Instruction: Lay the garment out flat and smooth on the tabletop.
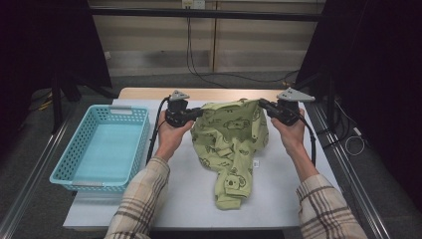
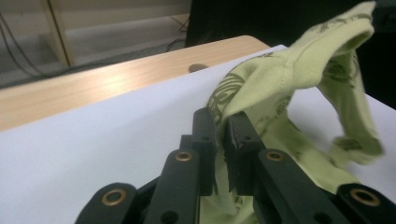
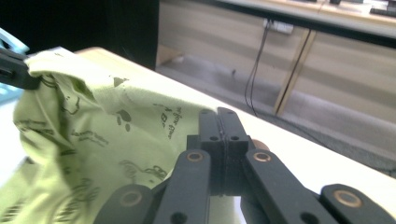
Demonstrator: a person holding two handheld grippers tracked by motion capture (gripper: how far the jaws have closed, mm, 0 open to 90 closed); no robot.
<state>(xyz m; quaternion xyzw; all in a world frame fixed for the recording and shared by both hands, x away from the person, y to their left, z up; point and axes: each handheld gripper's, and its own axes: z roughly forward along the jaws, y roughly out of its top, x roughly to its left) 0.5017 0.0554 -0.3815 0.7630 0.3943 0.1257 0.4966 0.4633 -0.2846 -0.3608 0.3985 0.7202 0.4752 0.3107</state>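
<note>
Green cotton, printed with small animals: the garment [image 1: 230, 149] hangs at the centre of the frame, its top edge stretched between my two tools and its tail pooled on the white surface [image 1: 189, 199]. I judge it light, limp and stretchy, so hems and corners are the places to pinch. My left hand-held gripper [image 2: 223, 122] has its jaws nearly closed on a fold; my right hand-held gripper [image 3: 218, 117] is clamped on the opposite edge. Blue basket [image 1: 64, 169] sits left.

The left gripper [image 2: 222, 122] pinches a fold of the light green printed garment [image 2: 299, 70], which lifts off the white table [image 2: 93, 149] and droops right.
</note>
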